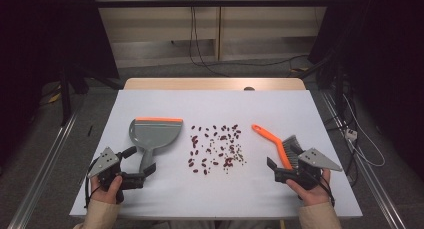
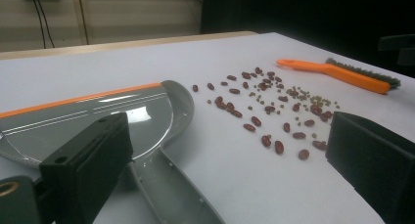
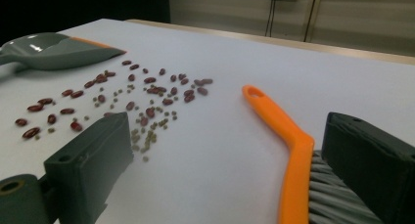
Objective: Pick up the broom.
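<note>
A grey dustpan (image 1: 155, 133) with an orange lip lies left of centre on the white table, its handle (image 2: 171, 190) pointing toward the person. My left gripper (image 1: 141, 162) is open, and the handle runs between its jaws without being pressed. Red beans and small green bits (image 1: 216, 146) are scattered across the middle. To their right lies an orange-handled brush (image 1: 272, 139) with grey bristles (image 3: 333, 199). My right gripper (image 1: 283, 158) stands open around the bristle end, with the brush close to its right jaw. The bean scatter (image 2: 274, 111) lies ahead of the left gripper (image 2: 222, 150).
The white sheet (image 1: 215, 106) covers a wooden table whose far edge (image 1: 215, 83) shows. Cables run over the floor behind and to the right. The scatter of beans (image 3: 127, 97) lies left of the brush handle (image 3: 279, 121) in the right gripper view.
</note>
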